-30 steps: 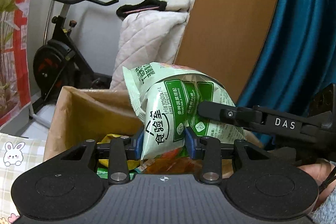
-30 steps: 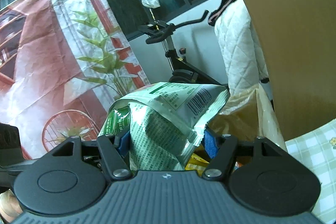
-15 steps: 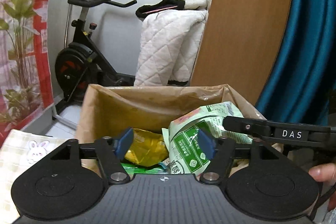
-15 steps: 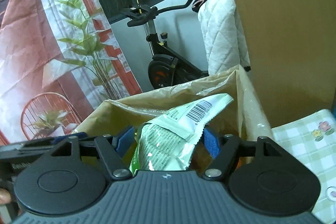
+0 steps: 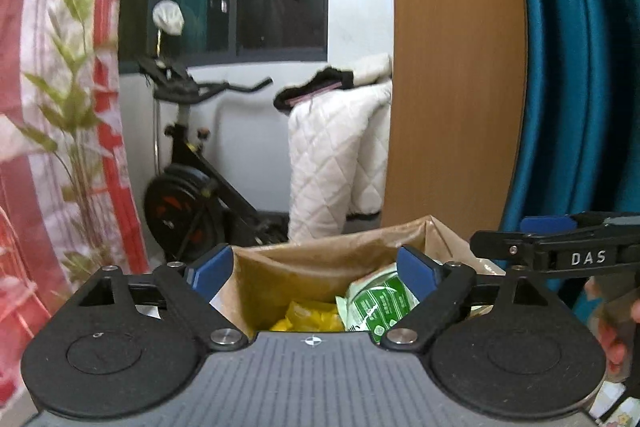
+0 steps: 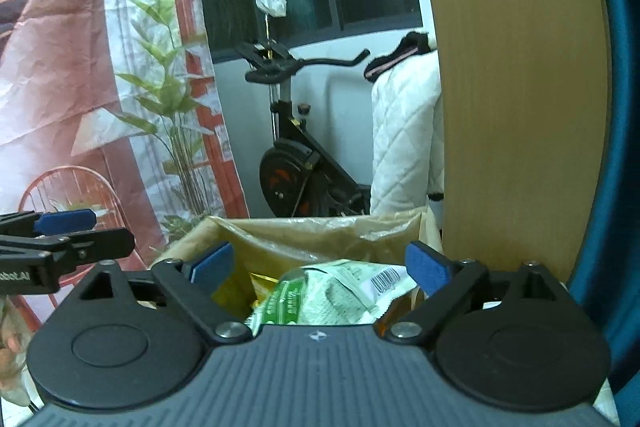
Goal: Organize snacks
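A green and white snack bag (image 5: pixel 374 301) (image 6: pixel 328 293) lies inside the brown paper bag (image 5: pixel 320 259) (image 6: pixel 304 233), beside a yellow packet (image 5: pixel 310 315) (image 6: pixel 230 293). My left gripper (image 5: pixel 314 267) hangs above the paper bag's mouth, its jaws opening wide, with nothing pressed between the blue pads. My right gripper (image 6: pixel 320 265) hovers over the same bag, jaws also opening, and the snack bag lies loose below them. In the left wrist view the right gripper (image 5: pixel 532 241) reaches in from the right; in the right wrist view the left gripper (image 6: pixel 86 233) reaches in from the left.
Behind the paper bag stand a black exercise bike (image 5: pixel 192 187) (image 6: pixel 296 155), a white quilted cover (image 5: pixel 340 155) (image 6: pixel 404 139), a wooden panel (image 5: pixel 452 87) (image 6: pixel 512 87) and a teal curtain (image 5: pixel 572 67). A printed plant backdrop (image 6: pixel 100 87) hangs on the left. A hand (image 5: pixel 616 339) shows at the right.
Both grippers let go of the green snack bag, which dropped into the paper bag. Their jaws spread wide and both have risen and pulled back from it.
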A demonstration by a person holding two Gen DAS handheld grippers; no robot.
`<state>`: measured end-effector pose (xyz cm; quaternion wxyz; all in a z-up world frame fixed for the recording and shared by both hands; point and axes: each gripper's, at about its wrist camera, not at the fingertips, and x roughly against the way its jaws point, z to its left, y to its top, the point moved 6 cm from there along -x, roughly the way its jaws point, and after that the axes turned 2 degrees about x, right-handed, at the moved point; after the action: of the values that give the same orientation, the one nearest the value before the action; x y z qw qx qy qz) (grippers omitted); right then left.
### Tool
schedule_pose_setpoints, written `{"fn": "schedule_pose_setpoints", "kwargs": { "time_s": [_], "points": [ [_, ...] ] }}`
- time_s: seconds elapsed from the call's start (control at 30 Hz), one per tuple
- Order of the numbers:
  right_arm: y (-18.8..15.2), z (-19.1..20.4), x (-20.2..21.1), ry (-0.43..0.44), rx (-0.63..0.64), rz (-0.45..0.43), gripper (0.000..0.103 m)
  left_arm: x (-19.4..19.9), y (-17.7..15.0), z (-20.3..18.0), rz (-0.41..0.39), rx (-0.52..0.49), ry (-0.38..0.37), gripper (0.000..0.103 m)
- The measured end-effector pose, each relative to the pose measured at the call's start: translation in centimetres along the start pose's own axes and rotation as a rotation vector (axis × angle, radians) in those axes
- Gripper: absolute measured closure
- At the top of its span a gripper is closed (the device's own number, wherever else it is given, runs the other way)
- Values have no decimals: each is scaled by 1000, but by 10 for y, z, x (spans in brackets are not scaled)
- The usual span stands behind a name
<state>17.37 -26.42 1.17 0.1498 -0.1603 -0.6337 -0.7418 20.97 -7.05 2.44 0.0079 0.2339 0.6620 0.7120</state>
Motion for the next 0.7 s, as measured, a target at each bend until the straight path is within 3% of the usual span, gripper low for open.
{"fn": "schedule_pose_setpoints", "kwargs": {
  "time_s": [0.5, 0.7],
  "points": [
    [-4, 43, 73, -29, 47, -62, 0, 71, 5, -17, -80, 1, 101, 8],
    [-15, 61, 84, -30, 52, -55, 0, 84, -5, -18, -63, 36, 135, 8]
  ]
}}
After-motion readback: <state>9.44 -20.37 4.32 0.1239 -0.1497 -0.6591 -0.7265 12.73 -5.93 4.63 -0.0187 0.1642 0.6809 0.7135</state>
